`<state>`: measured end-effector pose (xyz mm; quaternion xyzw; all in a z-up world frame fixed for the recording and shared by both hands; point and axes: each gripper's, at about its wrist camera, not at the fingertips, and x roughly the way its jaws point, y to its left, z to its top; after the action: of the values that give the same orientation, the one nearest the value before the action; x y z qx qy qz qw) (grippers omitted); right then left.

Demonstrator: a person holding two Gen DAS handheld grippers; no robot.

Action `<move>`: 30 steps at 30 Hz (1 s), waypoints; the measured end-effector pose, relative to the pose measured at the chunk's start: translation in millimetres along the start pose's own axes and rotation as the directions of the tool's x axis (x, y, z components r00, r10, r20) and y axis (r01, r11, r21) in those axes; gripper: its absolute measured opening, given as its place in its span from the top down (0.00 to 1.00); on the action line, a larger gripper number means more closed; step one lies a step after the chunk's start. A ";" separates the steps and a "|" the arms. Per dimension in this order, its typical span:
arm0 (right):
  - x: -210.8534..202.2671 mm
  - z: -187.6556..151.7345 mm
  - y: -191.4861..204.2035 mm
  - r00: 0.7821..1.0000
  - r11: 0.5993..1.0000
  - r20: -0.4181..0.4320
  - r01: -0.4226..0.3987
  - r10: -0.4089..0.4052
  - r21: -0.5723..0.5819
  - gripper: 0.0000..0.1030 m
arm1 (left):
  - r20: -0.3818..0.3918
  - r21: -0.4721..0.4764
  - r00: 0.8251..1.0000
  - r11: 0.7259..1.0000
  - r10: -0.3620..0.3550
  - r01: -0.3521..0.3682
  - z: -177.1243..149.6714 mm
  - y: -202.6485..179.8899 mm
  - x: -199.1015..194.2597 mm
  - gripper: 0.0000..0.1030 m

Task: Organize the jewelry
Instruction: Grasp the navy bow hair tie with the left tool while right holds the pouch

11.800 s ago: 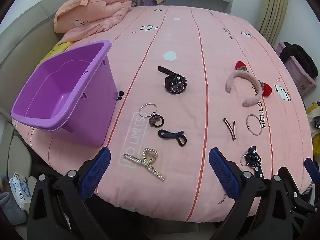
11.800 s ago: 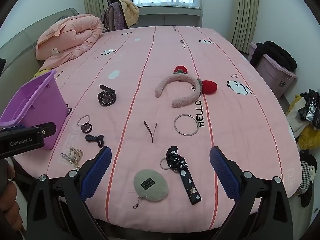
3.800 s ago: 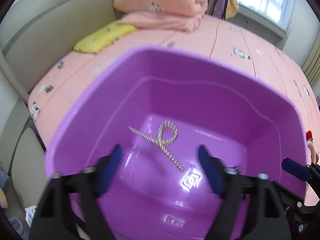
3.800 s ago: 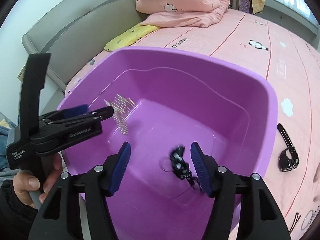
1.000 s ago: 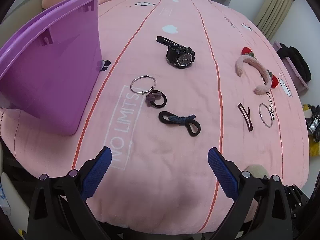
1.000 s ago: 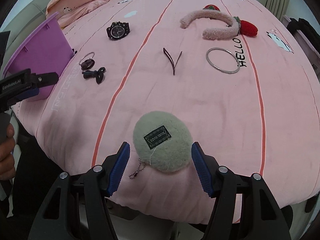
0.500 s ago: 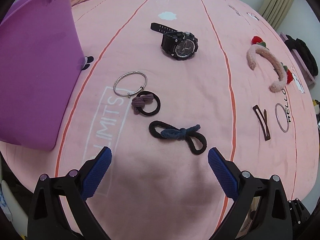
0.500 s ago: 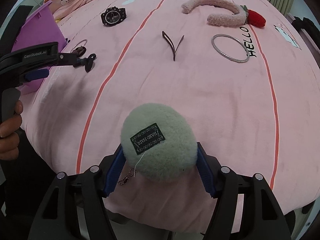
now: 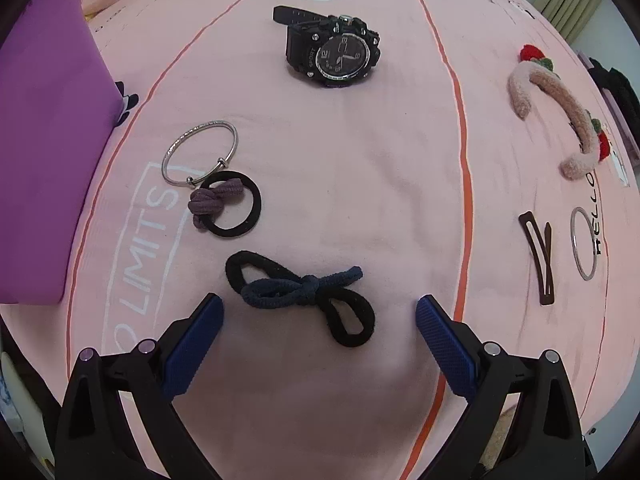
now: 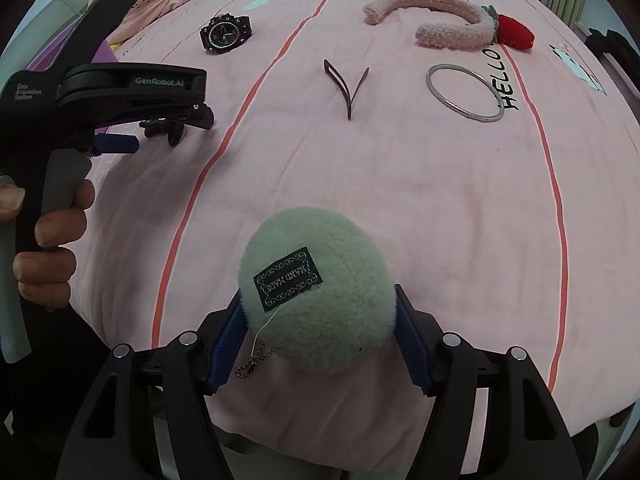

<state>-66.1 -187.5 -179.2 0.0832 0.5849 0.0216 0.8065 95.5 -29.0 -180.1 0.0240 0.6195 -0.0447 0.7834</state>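
My left gripper (image 9: pixel 318 316): matte black plastic frame, two angular arms, each ending in a blue cross-hatched rubber pad (image 9: pixel 192 344); silver round screws (image 9: pixel 144 346) at the pivots. Its side, seen from the right wrist camera, bears white lettering "GenRobot.AI" and "Data Acquisition System", above a grey trigger grip.

My right gripper (image 10: pixel 316 340): same black frame, blue ribbed pads (image 10: pixel 412 348), paired silver screws (image 10: pixel 450 338) on each arm.

My left hand (image 10: pixel 50 248): a dark sleeve below it.

Left tongs (image 9: pixel 319 312) spread wide, right tongs (image 10: pixel 318 312) part-open — both angled down
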 end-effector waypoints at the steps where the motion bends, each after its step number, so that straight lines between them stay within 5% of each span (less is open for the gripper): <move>1: 0.6 0.3 0.0 1.000 1.000 0.001 0.001 -0.001 -0.002 0.37 | -0.006 0.000 1.000 1.000 0.006 -0.006 0.8 -0.4 2.9 0.08; 12: 0.3 -3.8 4.8 1.000 0.999 0.018 0.026 -0.025 -0.036 0.38 | -0.011 -0.006 0.997 0.997 0.080 -0.080 7.2 -20.7 11.5 0.10; 17: -1.8 -4.1 3.1 1.000 0.999 0.021 0.012 -0.012 -0.031 0.45 | 0.003 0.029 0.998 0.998 0.061 -0.061 8.7 -30.8 5.7 0.32; 21: -5.1 -5.9 5.7 0.999 0.999 0.032 0.013 -0.012 -0.039 0.50 | 0.011 0.041 0.999 0.998 0.048 -0.048 7.4 -36.1 -1.0 0.63; 23: -6.8 -6.1 6.2 0.999 0.999 0.034 0.009 -0.008 -0.036 0.51 | 0.018 0.050 0.999 0.998 0.047 -0.048 4.9 -37.2 -5.0 0.86; 30: -14.9 -7.8 6.1 0.999 1.000 0.047 -0.001 0.003 -0.028 0.52 | 0.040 0.061 0.998 0.997 0.046 -0.049 -1.5 -36.2 -15.7 0.93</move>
<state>-77.8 -182.6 -166.6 0.0728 0.5655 0.0287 0.8210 86.8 -64.2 -164.5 0.0622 0.6020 -0.0459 0.7948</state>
